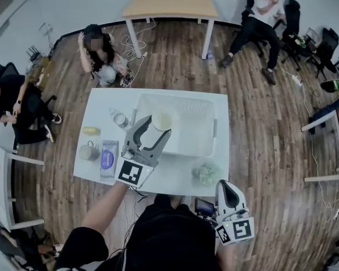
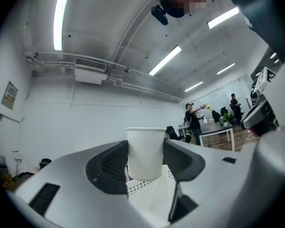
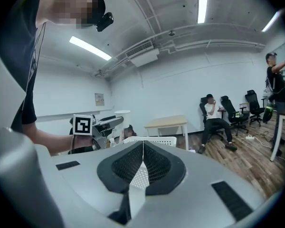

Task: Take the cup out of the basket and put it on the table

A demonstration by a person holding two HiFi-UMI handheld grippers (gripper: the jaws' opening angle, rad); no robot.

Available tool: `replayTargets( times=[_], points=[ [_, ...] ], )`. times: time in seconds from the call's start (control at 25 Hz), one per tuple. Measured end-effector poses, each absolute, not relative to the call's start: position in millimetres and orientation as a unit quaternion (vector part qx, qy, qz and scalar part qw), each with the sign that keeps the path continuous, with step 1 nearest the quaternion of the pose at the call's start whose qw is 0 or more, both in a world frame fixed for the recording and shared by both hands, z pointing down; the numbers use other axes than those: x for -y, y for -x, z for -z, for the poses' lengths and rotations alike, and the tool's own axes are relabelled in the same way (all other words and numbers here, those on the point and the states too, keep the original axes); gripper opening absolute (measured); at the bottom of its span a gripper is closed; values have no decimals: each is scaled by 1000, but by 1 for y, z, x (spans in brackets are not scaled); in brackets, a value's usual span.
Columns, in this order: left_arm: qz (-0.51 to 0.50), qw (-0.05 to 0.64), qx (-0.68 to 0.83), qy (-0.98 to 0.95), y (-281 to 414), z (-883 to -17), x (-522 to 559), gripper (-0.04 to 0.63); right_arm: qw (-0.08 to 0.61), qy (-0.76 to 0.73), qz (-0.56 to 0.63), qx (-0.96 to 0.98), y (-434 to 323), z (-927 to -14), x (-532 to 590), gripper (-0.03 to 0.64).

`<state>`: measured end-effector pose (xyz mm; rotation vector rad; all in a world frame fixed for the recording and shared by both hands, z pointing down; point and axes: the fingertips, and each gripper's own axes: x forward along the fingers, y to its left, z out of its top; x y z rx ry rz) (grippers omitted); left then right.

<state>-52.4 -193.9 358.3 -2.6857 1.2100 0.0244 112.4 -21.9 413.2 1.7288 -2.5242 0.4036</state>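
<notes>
- Left claw (image 1: 155,133): jaws set wide, pads pressed on both sides of the white paper cup (image 2: 145,151). The cup sits upright with its mouth up, gripped around mid-wall. This is likely so it stays level and can go straight down on its base.
- The cup hangs clear above the white perforated basket (image 1: 209,129); the left gripper view shows the basket wall below the cup's bottom. So it looks lifted out but not yet set down.
- Right claw (image 3: 141,158): jaws together, nothing between them. It is held low by the near edge of the tabletop (image 1: 175,176), well apart from the basket and probably parked out of the way.
- The bare strip in front of the basket, between the blue packet (image 1: 108,156) and the green bunch (image 1: 206,173), looks the likeliest landing spot.
</notes>
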Motion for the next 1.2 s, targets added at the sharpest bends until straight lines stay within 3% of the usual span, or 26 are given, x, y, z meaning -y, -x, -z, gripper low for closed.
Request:
replayTargets(
  times=[0.4,0.68,1.2],
  points=[
    [15,57,-509,859,105,-384,95,241,29,-469,-144,871,-92,-419,10,25],
    [19,15,-531,847,104,-434,40,241,54,-422,-149,893,-76,-437,-12,25],
    [51,-19,-555,830,121,-527,14,242,89,-378,-162,907,-61,-457,-41,25]
  ],
)
